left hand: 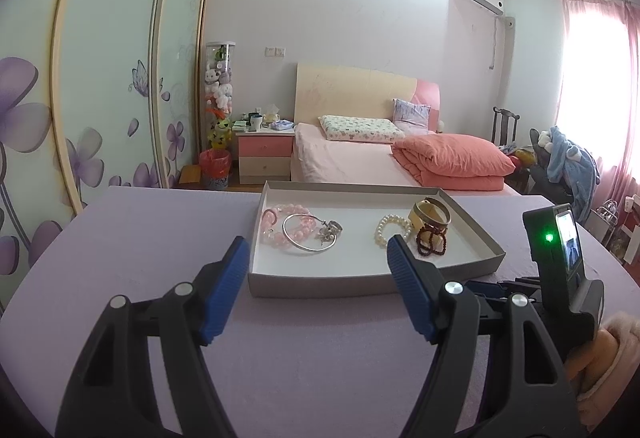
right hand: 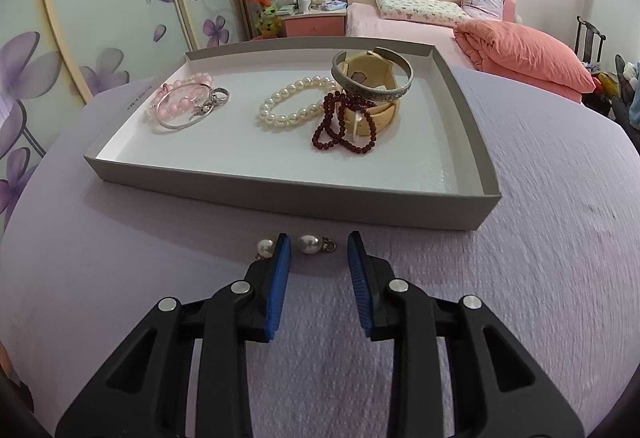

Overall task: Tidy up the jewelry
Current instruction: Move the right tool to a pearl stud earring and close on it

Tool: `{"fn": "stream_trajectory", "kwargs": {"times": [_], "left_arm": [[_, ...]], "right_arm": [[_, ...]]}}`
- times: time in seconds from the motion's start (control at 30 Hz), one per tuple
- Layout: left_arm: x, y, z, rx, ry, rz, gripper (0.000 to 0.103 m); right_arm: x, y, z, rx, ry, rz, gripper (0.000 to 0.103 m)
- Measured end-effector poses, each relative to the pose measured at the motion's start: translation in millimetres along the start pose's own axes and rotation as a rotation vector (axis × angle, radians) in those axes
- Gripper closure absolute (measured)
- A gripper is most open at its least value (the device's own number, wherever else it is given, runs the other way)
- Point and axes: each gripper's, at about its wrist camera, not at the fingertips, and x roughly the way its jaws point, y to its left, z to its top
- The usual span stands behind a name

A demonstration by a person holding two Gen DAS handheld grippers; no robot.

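Two pearl earrings [right hand: 310, 244] lie on the cloth just near of the tray [right hand: 280, 194] — one between the right gripper's [right hand: 319, 246] spread jaws, one just left. Likely step: picking it up; next, close gently, lift into tray. Left gripper [left hand: 316, 258] hovers open — empty.

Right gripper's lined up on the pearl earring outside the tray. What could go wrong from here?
1. The pearl earring is small and round; the open right gripper may pinch it off-centre and squirt it across the cloth.
2. The second earring sits against the outer side of the left finger; closing could nudge it.
3. The tray wall is just beyond, so overshoot likely bumps it.
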Motion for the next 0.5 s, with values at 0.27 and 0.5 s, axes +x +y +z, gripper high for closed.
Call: {"fn": "stream_trajectory", "kwargs": {"times": [0.27,0.5], "left_arm": [[4.1,1.5,-2.3,0.0,0.013,-0.001,0.033],[9.2,2.2,-5.6,0.0,0.031,-0.002,0.033]], "right_arm": [[2.3,1.4,2.5,-0.003,0.001,0.0,0.077],[5.2,3.2,5.3,-0.015,0.004,-0.02,0.084]]}}
